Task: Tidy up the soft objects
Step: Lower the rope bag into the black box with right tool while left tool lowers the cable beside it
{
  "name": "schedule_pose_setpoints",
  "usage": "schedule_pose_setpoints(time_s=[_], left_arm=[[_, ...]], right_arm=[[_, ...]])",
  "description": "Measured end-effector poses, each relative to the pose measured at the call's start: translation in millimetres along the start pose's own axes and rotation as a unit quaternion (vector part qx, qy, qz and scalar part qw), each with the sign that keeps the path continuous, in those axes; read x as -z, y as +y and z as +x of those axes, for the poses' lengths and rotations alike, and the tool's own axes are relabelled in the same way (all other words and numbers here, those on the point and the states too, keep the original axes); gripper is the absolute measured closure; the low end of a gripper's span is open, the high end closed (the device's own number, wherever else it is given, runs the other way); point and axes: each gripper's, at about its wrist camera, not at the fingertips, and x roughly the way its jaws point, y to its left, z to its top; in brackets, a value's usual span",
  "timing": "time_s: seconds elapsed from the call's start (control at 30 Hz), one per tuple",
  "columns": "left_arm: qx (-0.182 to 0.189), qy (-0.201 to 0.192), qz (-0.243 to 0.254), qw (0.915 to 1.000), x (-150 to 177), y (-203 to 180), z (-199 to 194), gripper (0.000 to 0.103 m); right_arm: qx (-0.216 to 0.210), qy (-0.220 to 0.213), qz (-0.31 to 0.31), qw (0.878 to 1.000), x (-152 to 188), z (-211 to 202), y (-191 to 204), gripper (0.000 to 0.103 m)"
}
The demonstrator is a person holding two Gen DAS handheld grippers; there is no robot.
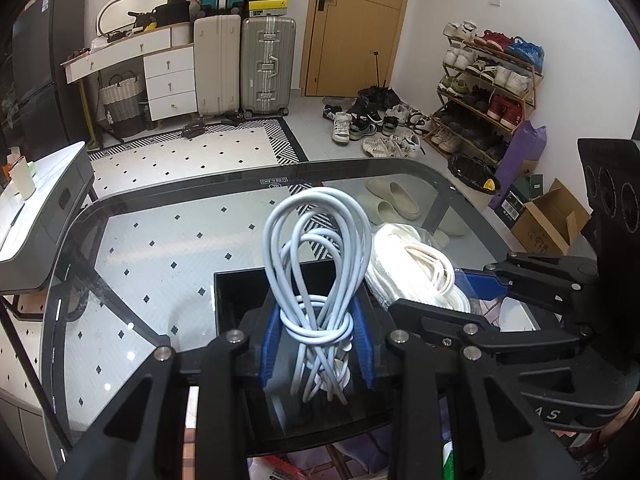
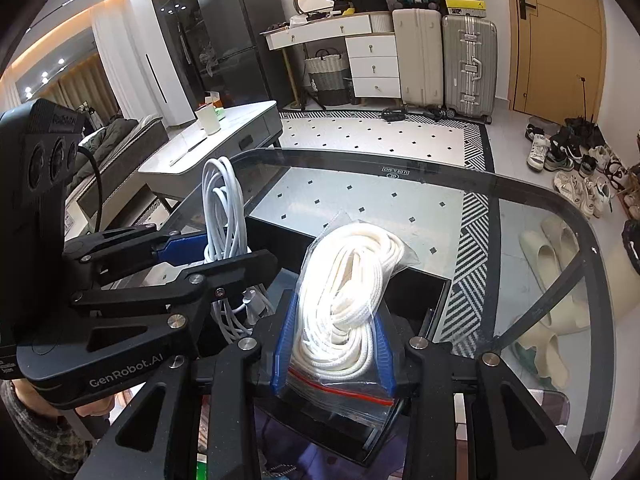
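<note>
My left gripper [image 1: 316, 308] is shut on a coiled pale grey cable [image 1: 320, 236], whose loops stand up above the blue pads. My right gripper [image 2: 336, 320] is shut on a clear zip bag of white rope [image 2: 348, 280]. The two grippers hang side by side, tilted downward, over an open black box [image 1: 236, 284] on the glass table [image 1: 160, 196]. The left wrist view shows the right gripper [image 1: 452, 292] with the rope bag [image 1: 416, 268] just right of the cable. In the right wrist view the left gripper [image 2: 224, 254] and the cable [image 2: 222, 196] are at the left, beside the black box [image 2: 424, 292].
Beige slippers [image 2: 556, 264] lie on the floor under the glass. A white side table [image 2: 224, 140] with a cup stands to the left. Loose shoes [image 1: 372, 128], a shoe rack [image 1: 488, 84] and a cardboard box [image 1: 548, 220] are at the right; suitcases [image 1: 244, 68] stand against the far wall.
</note>
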Motion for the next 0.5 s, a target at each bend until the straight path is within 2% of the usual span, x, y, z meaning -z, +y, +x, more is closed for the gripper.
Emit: schedule_pose_setpoints(time_s=[0.33, 0.5], left_arm=[[0.002, 0.035, -0.013, 0.9993, 15, 3, 19, 0.072], [0.003, 0.034, -0.012, 0.9993, 18, 3, 18, 0.071]], right_arm=[[0.000, 0.024, -0.006, 1.000, 8, 23, -6, 0.068], [-0.005, 0.022, -0.004, 1.000, 14, 20, -7, 0.067]])
